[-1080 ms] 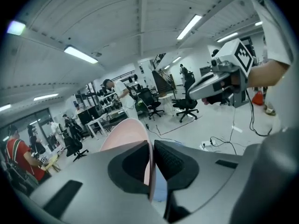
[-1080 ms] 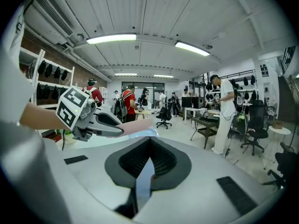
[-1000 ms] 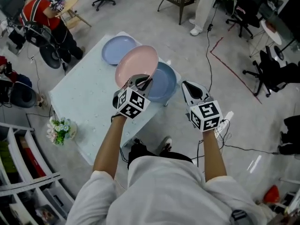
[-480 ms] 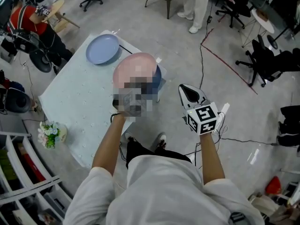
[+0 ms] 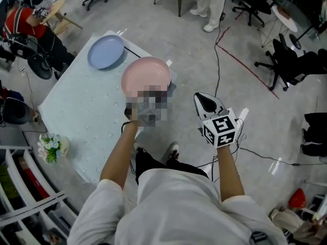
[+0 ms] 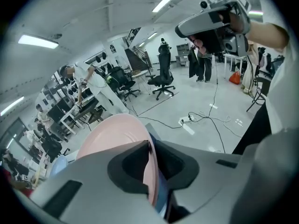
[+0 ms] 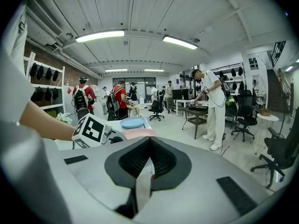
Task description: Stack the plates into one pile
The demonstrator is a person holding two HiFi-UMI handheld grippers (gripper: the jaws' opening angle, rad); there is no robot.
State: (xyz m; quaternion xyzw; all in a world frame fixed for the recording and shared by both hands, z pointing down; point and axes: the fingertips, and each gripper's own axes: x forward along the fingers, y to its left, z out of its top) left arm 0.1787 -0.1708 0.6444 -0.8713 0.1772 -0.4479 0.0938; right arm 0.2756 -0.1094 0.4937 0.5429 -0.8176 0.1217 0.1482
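Note:
My left gripper (image 5: 152,93) is shut on the near rim of a pink plate (image 5: 145,75), which hangs low over a darker blue plate (image 5: 172,87) at the table's right corner. Only a sliver of that blue plate shows. In the left gripper view the pink plate's rim (image 6: 112,139) runs between the jaws of the left gripper (image 6: 150,171), with the blue plate's edge (image 6: 162,200) just below. A light blue plate (image 5: 106,51) lies at the far corner of the pale table (image 5: 76,111). My right gripper (image 5: 203,97) is shut and empty, off the table's right side.
A bunch of flowers (image 5: 50,148) lies at the table's near left edge. White shelves (image 5: 20,198) stand at lower left. A person in red (image 5: 25,19) sits beyond the table, office chairs (image 5: 286,60) stand at right, and cables (image 5: 255,154) cross the floor.
The pink plate has come down and forward in my left gripper, and now covers almost all of the darker blue plate. The right gripper has drifted slightly.

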